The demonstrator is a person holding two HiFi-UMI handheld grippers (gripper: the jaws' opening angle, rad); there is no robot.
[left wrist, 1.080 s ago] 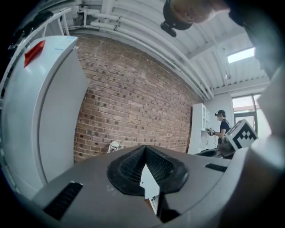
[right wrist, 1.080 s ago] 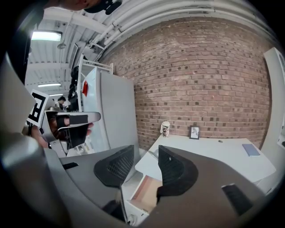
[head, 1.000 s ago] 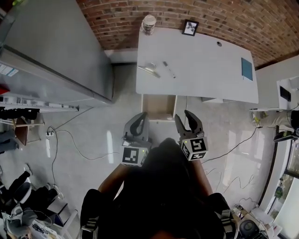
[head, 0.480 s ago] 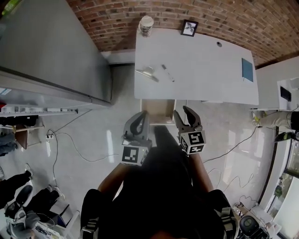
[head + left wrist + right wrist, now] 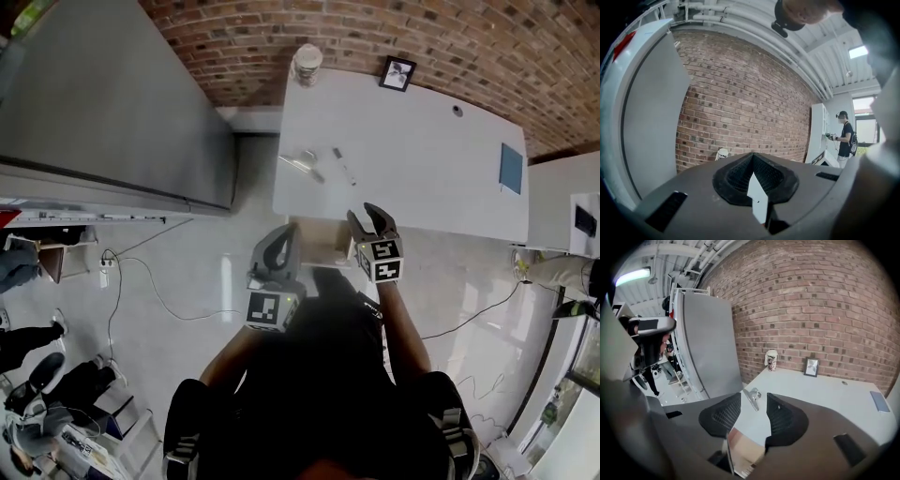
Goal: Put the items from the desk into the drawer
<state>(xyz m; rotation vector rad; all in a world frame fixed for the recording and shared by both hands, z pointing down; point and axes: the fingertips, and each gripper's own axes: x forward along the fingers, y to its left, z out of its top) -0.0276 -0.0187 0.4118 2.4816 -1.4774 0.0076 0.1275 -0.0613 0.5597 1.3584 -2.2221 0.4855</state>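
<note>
left claw (image 5: pixel 279 239) pinched together | right claw (image 5: pixel 368 215) parted, empty, over counter (image 5: pixel 422 159) front edge | cup (image 5: pixel 306 64) back-left corner, print unreadable

The pale wooden drawer (image 5: pixel 326 244) under the white desk's (image 5: pixel 422 159) near edge is mostly hidden behind the right gripper (image 5: pixel 366 217), so its inside cannot be seen. On the desk's left part, a small silvery metal item (image 5: pixel 302 162) and a thin pen-like stick (image 5: pixel 344 167) are too small to identify. In the left gripper view, the patterned paper cup (image 5: pixel 722 153) is half hidden behind the left gripper (image 5: pixel 753 160).
</note>
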